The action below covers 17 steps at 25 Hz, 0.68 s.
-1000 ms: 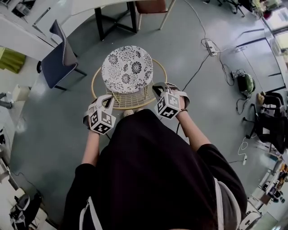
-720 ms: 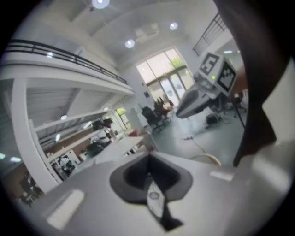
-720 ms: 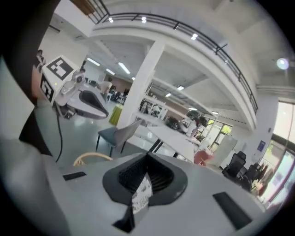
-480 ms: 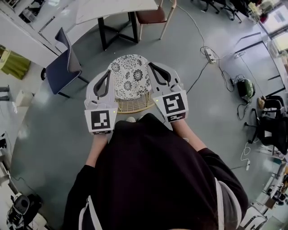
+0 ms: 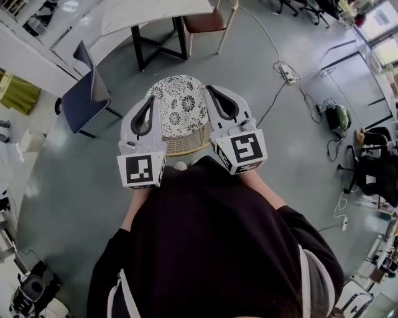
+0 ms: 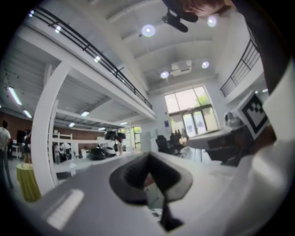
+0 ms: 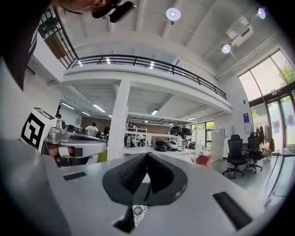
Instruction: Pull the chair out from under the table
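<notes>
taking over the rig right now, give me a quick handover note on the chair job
Left gripper: shut, empty, held up level.
Right gripper: shut, empty, held up level.
Floral-cushion wire chair: on open floor just in front of the person, clear of the white table.
Done: chair is out from under the table.
Left: probably nothing.

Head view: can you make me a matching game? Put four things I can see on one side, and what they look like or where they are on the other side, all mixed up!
Things:
1. flowery chair
2. blue chair
3. brown-seat chair
4. right gripper

Clues:
A. jaws shut, holding nothing
B. beside the table at the top
C. dark blue, on the left
D. white seat with black flowers, out on the open floor

Pairs: 1-D, 2-C, 3-B, 4-A
</notes>
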### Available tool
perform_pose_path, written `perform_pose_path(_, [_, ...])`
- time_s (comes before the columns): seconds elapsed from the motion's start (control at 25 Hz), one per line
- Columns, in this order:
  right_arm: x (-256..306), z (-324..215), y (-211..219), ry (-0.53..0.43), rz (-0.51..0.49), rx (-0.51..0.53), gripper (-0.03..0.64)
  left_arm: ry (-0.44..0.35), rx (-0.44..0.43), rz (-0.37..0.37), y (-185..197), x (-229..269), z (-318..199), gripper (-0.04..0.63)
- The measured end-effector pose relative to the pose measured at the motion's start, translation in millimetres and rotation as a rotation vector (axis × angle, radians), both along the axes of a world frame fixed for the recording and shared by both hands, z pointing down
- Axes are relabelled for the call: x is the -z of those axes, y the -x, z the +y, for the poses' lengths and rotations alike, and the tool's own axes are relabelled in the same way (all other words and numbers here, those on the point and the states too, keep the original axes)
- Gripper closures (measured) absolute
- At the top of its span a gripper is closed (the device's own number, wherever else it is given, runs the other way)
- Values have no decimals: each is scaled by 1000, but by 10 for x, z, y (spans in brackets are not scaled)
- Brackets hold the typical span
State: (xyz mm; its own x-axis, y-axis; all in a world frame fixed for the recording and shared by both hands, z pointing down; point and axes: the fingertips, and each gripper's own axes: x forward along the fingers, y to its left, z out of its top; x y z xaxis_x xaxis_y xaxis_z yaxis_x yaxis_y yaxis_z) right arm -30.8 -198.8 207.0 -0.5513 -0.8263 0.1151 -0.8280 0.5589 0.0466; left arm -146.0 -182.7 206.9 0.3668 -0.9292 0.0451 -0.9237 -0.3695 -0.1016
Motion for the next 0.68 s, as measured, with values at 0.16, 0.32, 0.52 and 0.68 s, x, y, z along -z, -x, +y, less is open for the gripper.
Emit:
perform_pose_path(0.16, [-43,-10,7,10,-5,-8,595,-14,-3,5,-18,31,4,588])
perform_pose_path(0.32, [-88,-11,66,12,5,0,595,3,-5,3,28,-36,-11,588])
perform_pose_path(0.52, [-121,12,46,14,6,13,595,-1,-6,11,-6,-46,1,588])
perform_pose_path(0.68, [-135,-3,27,17,10,15,595,4,-2,16,-12,-50,5,588])
